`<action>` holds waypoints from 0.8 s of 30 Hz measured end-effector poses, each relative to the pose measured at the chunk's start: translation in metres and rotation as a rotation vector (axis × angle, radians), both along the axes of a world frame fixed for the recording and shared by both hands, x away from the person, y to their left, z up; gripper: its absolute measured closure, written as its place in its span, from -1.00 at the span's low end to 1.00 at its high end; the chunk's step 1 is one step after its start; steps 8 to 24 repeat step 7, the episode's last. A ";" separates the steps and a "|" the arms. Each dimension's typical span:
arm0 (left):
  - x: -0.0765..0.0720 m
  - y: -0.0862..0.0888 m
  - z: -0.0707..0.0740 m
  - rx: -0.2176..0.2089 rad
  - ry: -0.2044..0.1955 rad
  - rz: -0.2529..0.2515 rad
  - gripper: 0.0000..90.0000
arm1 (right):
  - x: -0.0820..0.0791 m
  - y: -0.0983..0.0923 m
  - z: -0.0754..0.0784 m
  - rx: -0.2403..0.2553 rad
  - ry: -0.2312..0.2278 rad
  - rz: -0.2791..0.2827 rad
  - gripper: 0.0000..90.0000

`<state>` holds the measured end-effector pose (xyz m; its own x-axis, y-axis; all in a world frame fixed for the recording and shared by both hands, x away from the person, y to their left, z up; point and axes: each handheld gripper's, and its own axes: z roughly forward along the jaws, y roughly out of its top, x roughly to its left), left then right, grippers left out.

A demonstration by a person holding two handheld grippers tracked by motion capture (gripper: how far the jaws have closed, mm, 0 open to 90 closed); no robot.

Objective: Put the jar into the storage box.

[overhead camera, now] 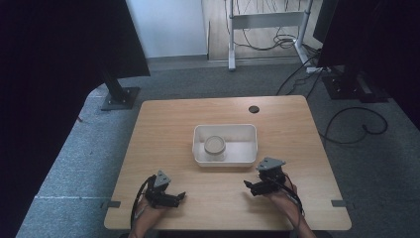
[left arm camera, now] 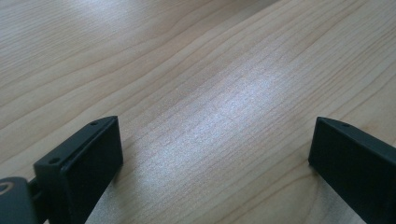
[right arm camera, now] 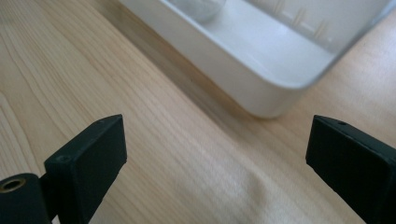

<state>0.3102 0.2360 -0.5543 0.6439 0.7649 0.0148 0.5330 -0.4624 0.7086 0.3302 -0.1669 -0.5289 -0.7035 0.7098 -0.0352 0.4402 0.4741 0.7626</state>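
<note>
Between the left gripper (left arm camera: 215, 154)'s wide-apart jaws and ahead of them lies bare counter (left arm camera: 196, 70) — nothing blocks the way. Ahead of the right gripper (right arm camera: 217, 158)'s spread jaws, the white tub (right arm camera: 261, 88)'s near wall and corner stand in the path — bare wood lies between the jaws.

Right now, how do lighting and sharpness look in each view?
High view: dim, dark at both sides, white tray brightest. Left gripper view: pale sheen on the table, grain sharp. Right gripper view: the tray's rim looks soft, slightly blurred; both tongs sharp.
</note>
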 end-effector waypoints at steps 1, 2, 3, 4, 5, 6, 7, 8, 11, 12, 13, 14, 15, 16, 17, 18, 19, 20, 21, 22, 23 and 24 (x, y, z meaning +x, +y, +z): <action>0.000 0.000 0.000 0.000 0.000 0.000 -0.94 | -0.001 0.000 -0.001 0.000 0.007 -0.002 -0.89; 0.000 0.000 0.000 0.000 0.000 0.000 -0.94 | -0.002 -0.001 -0.003 -0.005 0.012 -0.002 -0.89; 0.000 0.000 0.000 0.000 0.000 0.000 -0.94 | -0.002 -0.001 -0.005 -0.013 0.016 -0.001 -0.89; 0.000 0.000 0.000 0.000 0.000 0.000 -0.94 | -0.003 -0.002 -0.006 -0.018 0.020 -0.002 -0.89; 0.000 0.000 0.000 0.000 0.000 0.000 -0.94 | -0.004 -0.002 -0.008 -0.020 0.024 -0.003 -0.89; 0.000 0.000 0.000 0.000 0.000 0.000 -0.94 | -0.004 -0.002 -0.009 -0.023 0.028 -0.003 -0.89; 0.000 0.000 0.000 0.000 0.000 0.000 -0.94 | -0.004 -0.003 -0.010 -0.028 0.030 -0.003 -0.89; 0.000 0.000 0.000 0.000 0.000 0.000 -0.94 | -0.004 -0.003 -0.010 -0.028 0.030 -0.003 -0.89; 0.000 0.000 0.000 0.000 0.000 0.000 -0.94 | -0.004 -0.003 -0.010 -0.028 0.030 -0.003 -0.89; 0.000 0.000 0.000 0.000 0.000 0.000 -0.94 | -0.004 -0.003 -0.010 -0.028 0.030 -0.003 -0.89; 0.000 0.000 0.000 0.000 0.000 0.000 -0.94 | -0.004 -0.003 -0.010 -0.028 0.030 -0.003 -0.89; 0.000 0.000 0.000 0.000 0.000 0.000 -0.94 | -0.004 -0.003 -0.010 -0.028 0.030 -0.003 -0.89; 0.000 0.000 0.000 0.000 0.000 0.000 -0.94 | -0.004 -0.003 -0.010 -0.028 0.030 -0.003 -0.89; 0.000 0.000 0.000 0.000 0.000 0.000 -0.94 | -0.004 -0.003 -0.010 -0.028 0.030 -0.003 -0.89; 0.000 0.000 0.000 0.000 0.000 0.000 -0.94 | -0.004 -0.003 -0.010 -0.028 0.030 -0.003 -0.89; 0.000 0.000 0.000 0.000 0.000 0.000 -0.94 | -0.004 -0.003 -0.010 -0.028 0.030 -0.003 -0.89; 0.000 0.000 0.000 0.000 0.000 0.000 -0.94 | -0.004 -0.003 -0.010 -0.028 0.030 -0.003 -0.89; 0.000 0.000 0.000 0.000 0.000 0.000 -0.94 | -0.004 -0.003 -0.010 -0.028 0.030 -0.003 -0.89; 0.000 0.000 0.000 0.000 0.000 0.000 -0.94 | -0.004 -0.003 -0.010 -0.028 0.030 -0.003 -0.89; 0.000 0.000 0.000 0.000 0.000 0.000 -0.94 | -0.004 -0.003 -0.010 -0.028 0.030 -0.003 -0.89; 0.000 0.000 0.000 0.000 0.000 0.000 -0.94 | -0.004 -0.003 -0.010 -0.028 0.030 -0.003 -0.89; 0.000 0.000 0.000 0.000 0.000 0.000 -0.94 | -0.004 -0.003 -0.010 -0.028 0.030 -0.003 -0.89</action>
